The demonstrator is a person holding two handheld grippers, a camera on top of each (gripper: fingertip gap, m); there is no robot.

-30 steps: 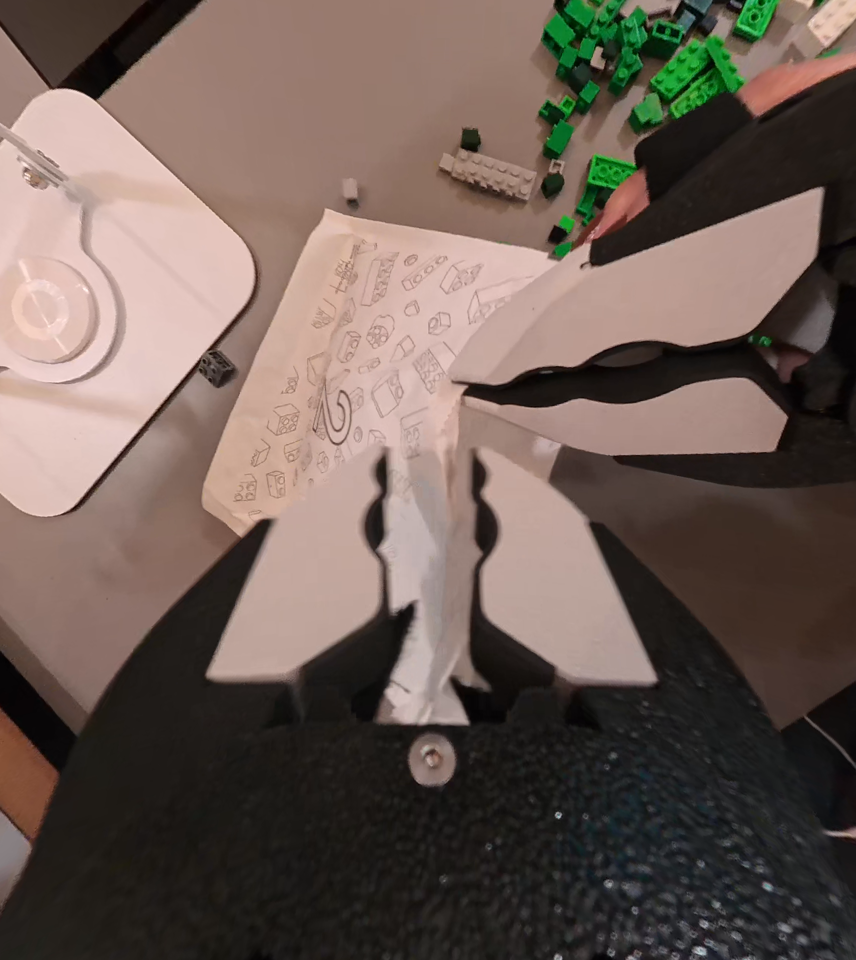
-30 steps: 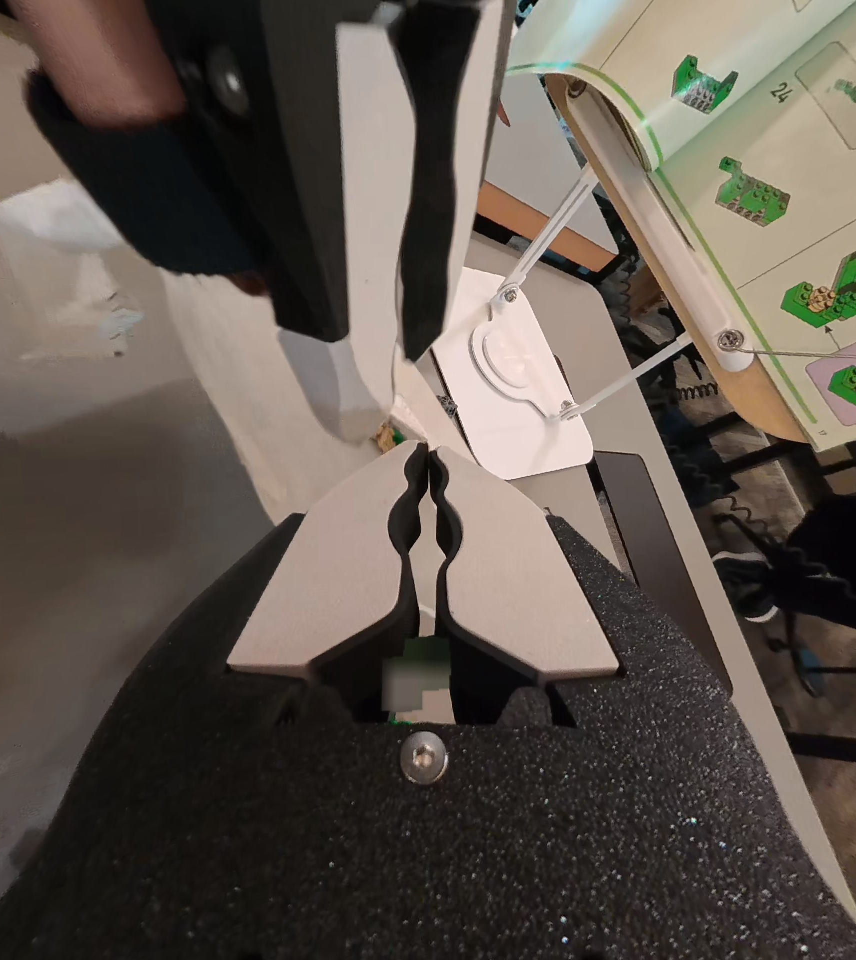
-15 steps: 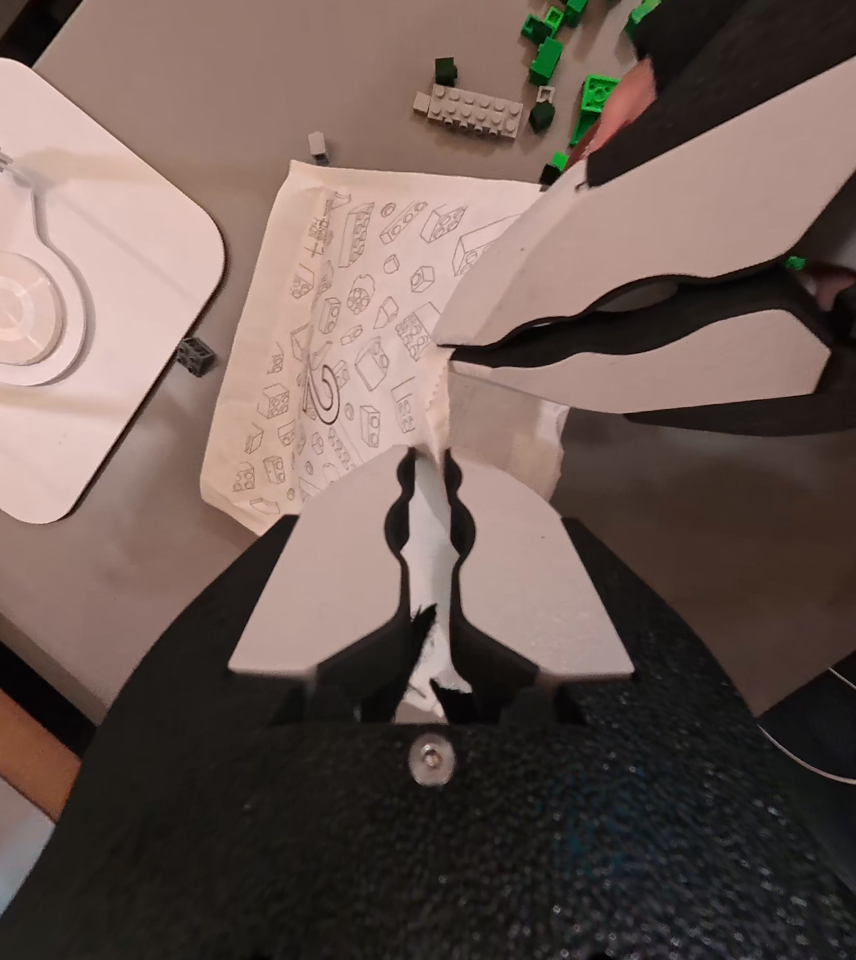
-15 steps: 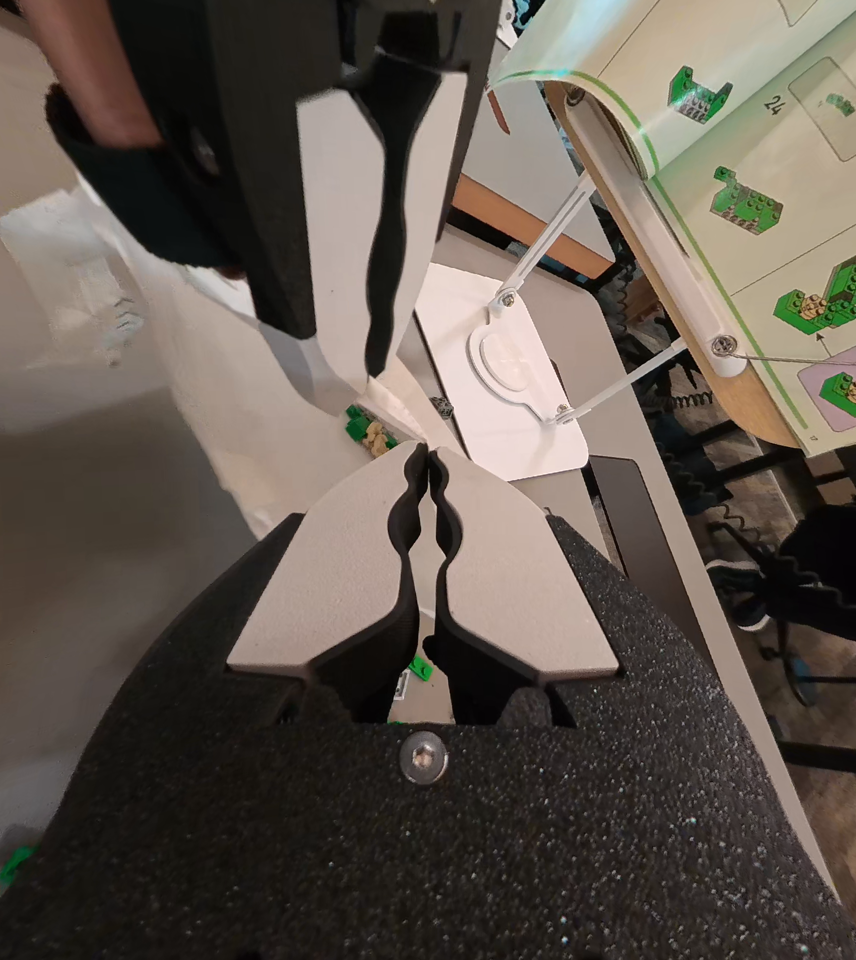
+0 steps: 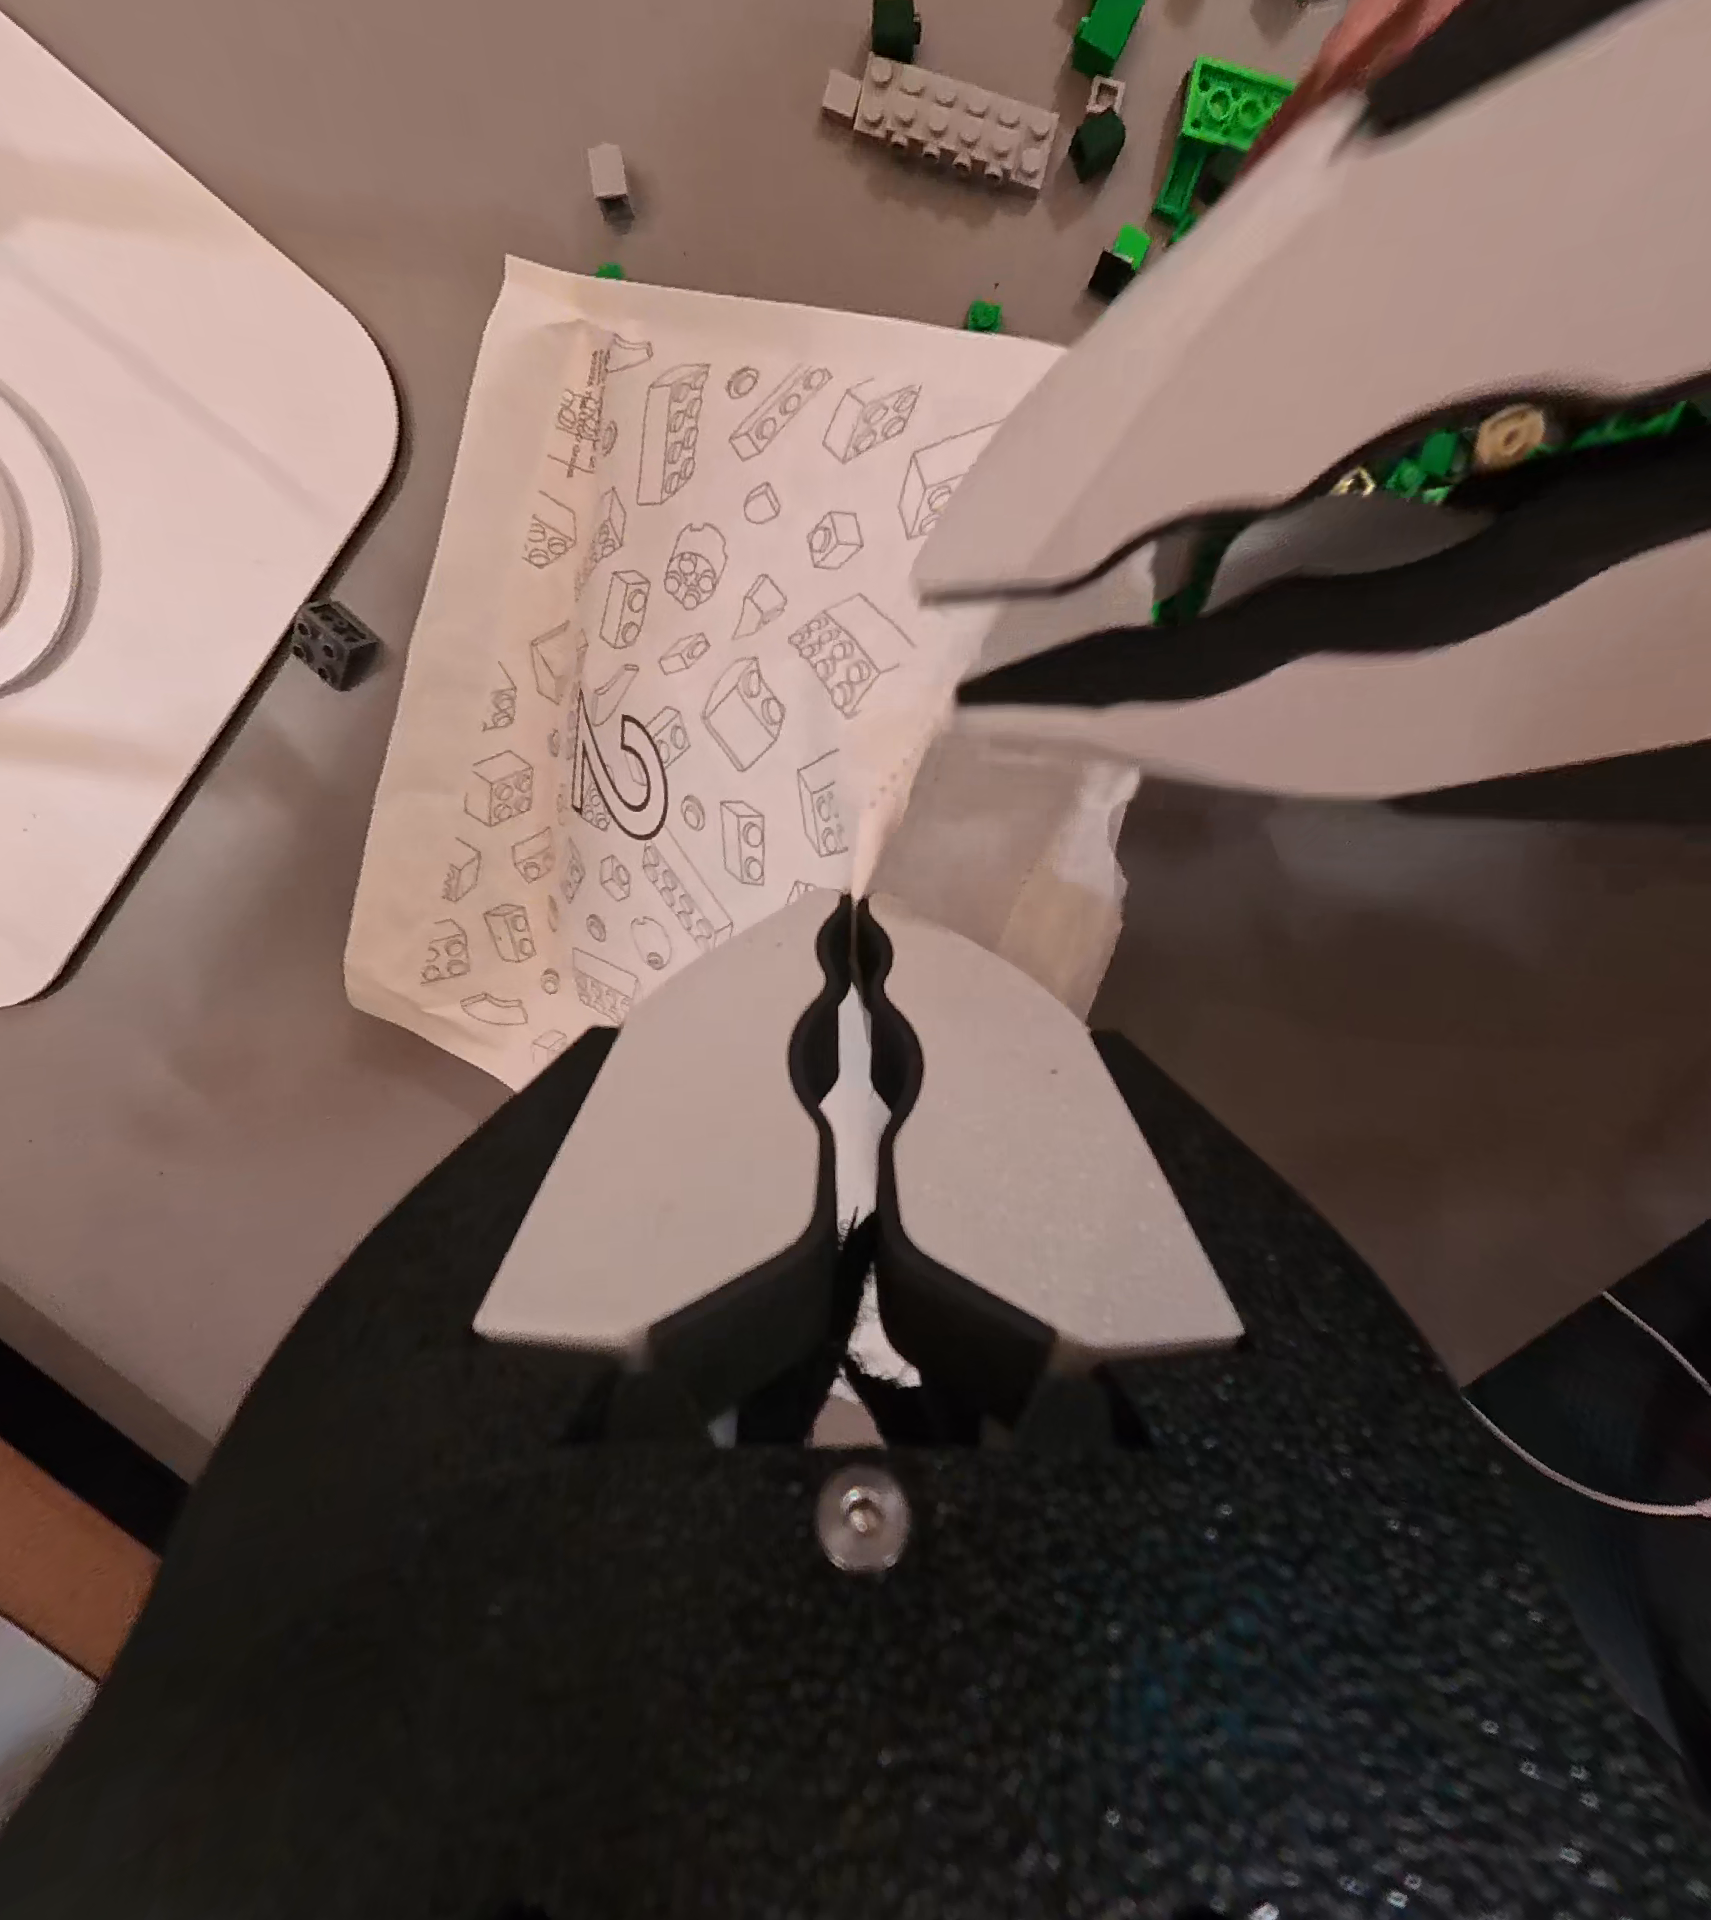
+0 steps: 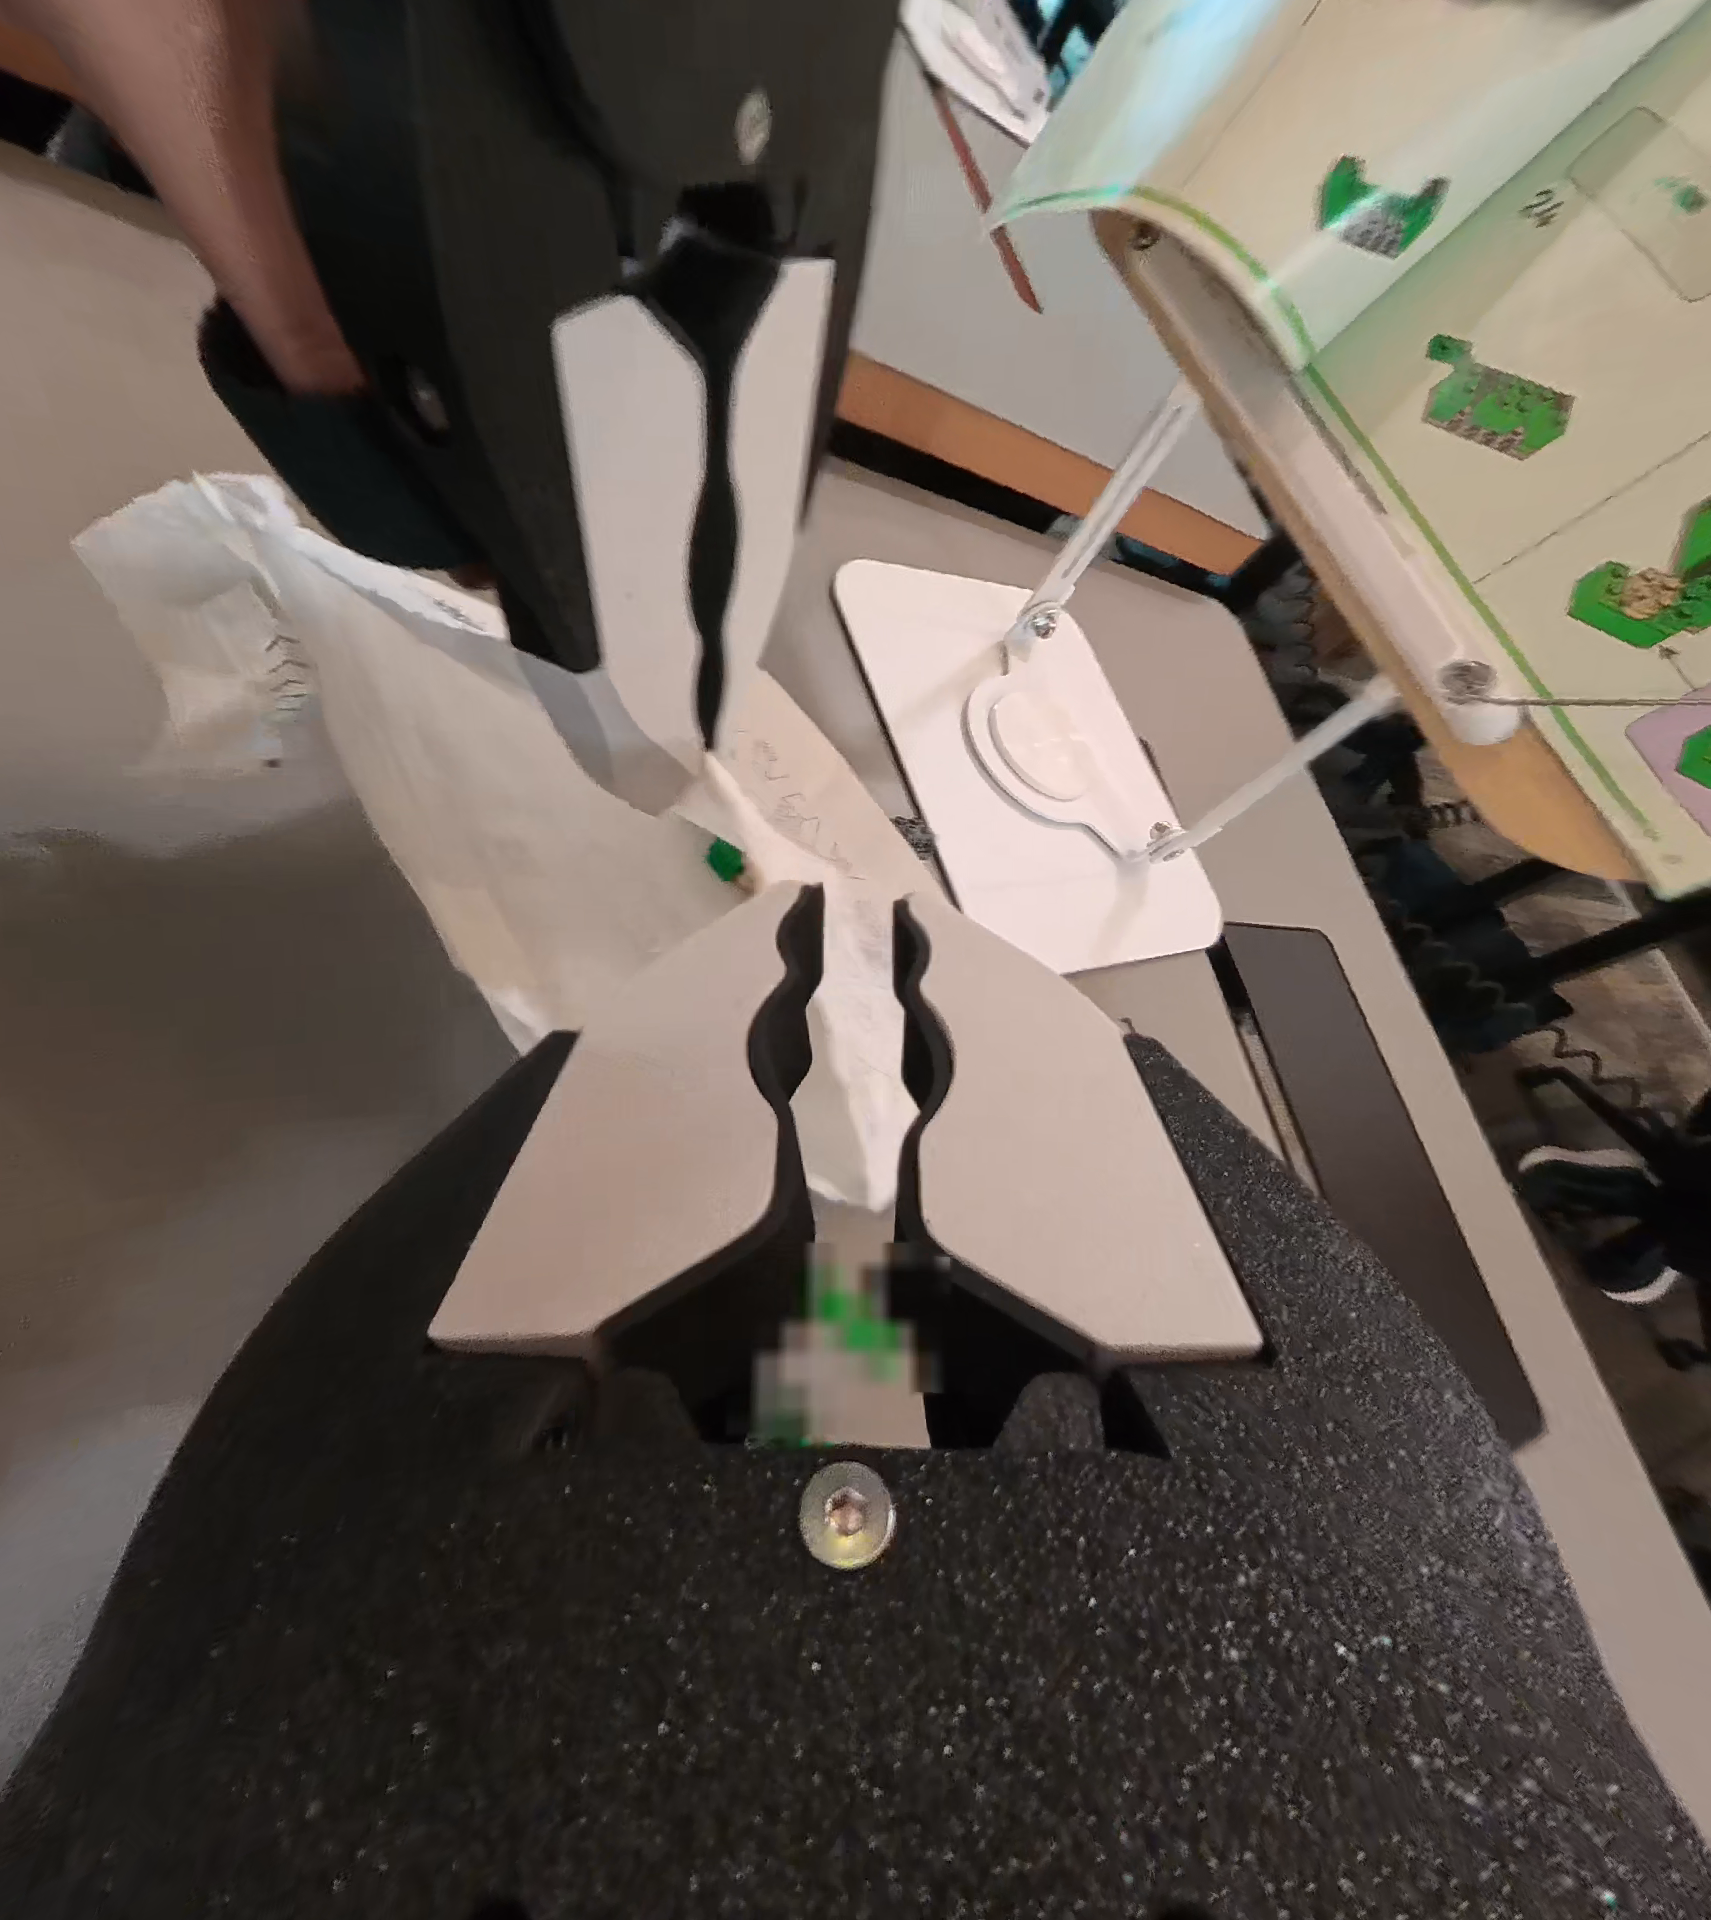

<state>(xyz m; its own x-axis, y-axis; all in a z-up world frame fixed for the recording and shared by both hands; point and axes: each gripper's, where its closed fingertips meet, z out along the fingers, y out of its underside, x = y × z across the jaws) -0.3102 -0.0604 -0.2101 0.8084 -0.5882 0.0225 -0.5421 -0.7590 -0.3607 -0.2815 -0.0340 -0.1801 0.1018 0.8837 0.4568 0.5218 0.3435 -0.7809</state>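
A white paper bag (image 5: 685,644) printed with brick outlines lies on the grey table (image 5: 1350,1039). My left gripper (image 5: 856,914) is shut on the bag's torn edge, and the paper runs back between its fingers. My right gripper (image 6: 851,899) has its jaws a little apart with a strip of the bag (image 6: 435,790) between them. In the left wrist view the right gripper (image 5: 944,644) reaches in from the upper right at the bag's mouth, and green bricks (image 5: 1433,457) show behind it. In the right wrist view the left gripper (image 6: 700,748) comes down from above onto the paper.
A white stand base (image 5: 103,520) sits left of the bag and carries an open instruction booklet (image 6: 1557,416). A long grey brick (image 5: 944,109), a small grey piece (image 5: 610,182), a dark grey brick (image 5: 331,644) and loose green bricks (image 5: 1225,109) lie around. The table edge runs along the lower left. About 5 cm separates my left fingertips from my right.
My left gripper has closed fully on the bag's edge. My right gripper, shut before, now has its jaws apart. Both views have moved closer to the bag.
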